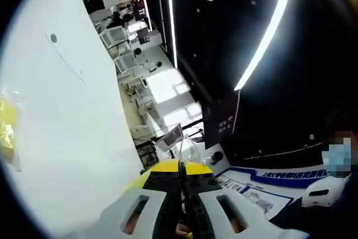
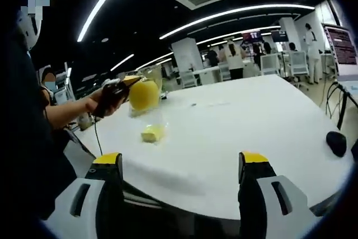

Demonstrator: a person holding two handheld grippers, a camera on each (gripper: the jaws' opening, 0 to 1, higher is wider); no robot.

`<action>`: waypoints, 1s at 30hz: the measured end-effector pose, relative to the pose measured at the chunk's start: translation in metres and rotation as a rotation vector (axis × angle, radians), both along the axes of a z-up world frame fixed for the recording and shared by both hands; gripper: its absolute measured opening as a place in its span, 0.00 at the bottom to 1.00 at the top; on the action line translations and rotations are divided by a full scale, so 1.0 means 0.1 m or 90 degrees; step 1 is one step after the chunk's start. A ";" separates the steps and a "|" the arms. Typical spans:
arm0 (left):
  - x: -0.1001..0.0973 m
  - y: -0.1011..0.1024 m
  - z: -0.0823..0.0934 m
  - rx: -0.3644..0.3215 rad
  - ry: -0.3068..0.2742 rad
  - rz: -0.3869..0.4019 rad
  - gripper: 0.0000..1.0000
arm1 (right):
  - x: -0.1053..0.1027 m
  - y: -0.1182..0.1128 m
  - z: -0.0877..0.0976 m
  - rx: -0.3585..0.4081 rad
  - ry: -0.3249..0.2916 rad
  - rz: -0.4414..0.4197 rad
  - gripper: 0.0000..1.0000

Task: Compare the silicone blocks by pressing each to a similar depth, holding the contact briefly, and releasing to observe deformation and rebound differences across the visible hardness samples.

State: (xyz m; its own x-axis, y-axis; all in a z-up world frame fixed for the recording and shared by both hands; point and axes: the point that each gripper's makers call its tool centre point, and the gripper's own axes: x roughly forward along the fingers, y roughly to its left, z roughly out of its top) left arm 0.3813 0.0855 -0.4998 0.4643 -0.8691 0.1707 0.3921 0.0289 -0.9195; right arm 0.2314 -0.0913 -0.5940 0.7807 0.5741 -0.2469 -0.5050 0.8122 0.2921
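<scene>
- On the white table, a small pale-yellow silicone block lies in a clear wrapper, near the far left edge.
- The right gripper hangs at the near table edge, well apart from that block; its yellow-tipped jaws stand wide apart, holding nothing.
- The left gripper is raised above the table's left end; its jaws are clamped on a rounded yellow silicone block.
- In the left gripper view, the left gripper shows that block pinched between its closed jaws, beside the tilted table.
- A black computer mouse rests at the table's right edge.
</scene>
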 end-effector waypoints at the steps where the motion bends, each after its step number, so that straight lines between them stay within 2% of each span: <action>1: 0.02 -0.02 -0.03 -0.003 0.010 0.003 0.00 | -0.01 0.00 -0.01 0.002 0.004 -0.002 0.79; 6: 0.23 -0.12 -0.29 0.004 0.054 0.026 0.00 | -0.02 -0.01 -0.03 0.013 0.019 -0.005 0.78; 7: 0.32 -0.13 -0.40 0.008 0.077 0.046 0.00 | -0.03 -0.01 -0.02 0.011 0.016 -0.005 0.78; 11: 0.49 -0.16 -0.66 -0.004 0.138 0.072 0.00 | -0.03 -0.03 0.01 0.012 0.015 -0.009 0.77; 12: 0.51 -0.18 -0.74 0.015 0.132 0.068 0.00 | -0.03 -0.04 0.01 0.011 0.015 -0.010 0.77; 13: 0.54 -0.18 -0.83 0.031 0.144 0.077 0.00 | -0.03 -0.05 0.03 0.010 0.013 -0.014 0.77; 15: 0.59 -0.21 -0.90 0.033 0.143 0.085 0.00 | -0.01 -0.10 0.04 0.018 0.011 -0.027 0.77; 17: 0.68 -0.18 -1.03 0.034 0.165 0.112 0.00 | 0.00 -0.13 0.03 0.026 0.016 -0.037 0.77; 18: 0.71 -0.17 -1.07 0.035 0.159 0.113 0.00 | 0.00 -0.13 0.04 0.031 0.016 -0.039 0.77; 20: 0.83 -0.08 -1.24 0.042 0.184 0.158 0.00 | 0.00 -0.12 0.04 0.038 0.018 -0.040 0.76; 24: 0.98 0.04 -1.49 0.085 0.188 0.193 0.00 | -0.01 -0.12 0.03 0.038 0.020 -0.044 0.76; 25: 1.01 0.07 -1.52 0.065 0.201 0.185 0.00 | -0.01 -0.12 0.04 0.041 0.020 -0.048 0.76; 26: 1.03 0.09 -1.56 0.070 0.210 0.190 0.00 | -0.01 -0.12 0.05 0.044 0.021 -0.049 0.76; 27: 1.07 0.14 -1.63 0.096 0.207 0.211 0.00 | -0.01 -0.12 0.05 0.044 0.022 -0.049 0.76; 28: 1.09 0.16 -1.66 0.114 0.198 0.211 0.00 | -0.01 -0.12 0.05 0.043 0.022 -0.049 0.75; 30: 1.11 0.18 -1.75 0.142 0.191 0.186 0.00 | -0.01 -0.12 0.04 0.042 0.025 -0.053 0.75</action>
State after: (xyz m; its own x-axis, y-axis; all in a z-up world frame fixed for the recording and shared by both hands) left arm 0.4921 0.1039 -0.6747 0.6951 -0.6950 -0.1838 0.0564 0.3076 -0.9498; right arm 0.2300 -0.1036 -0.5896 0.8165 0.5239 -0.2425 -0.4238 0.8292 0.3645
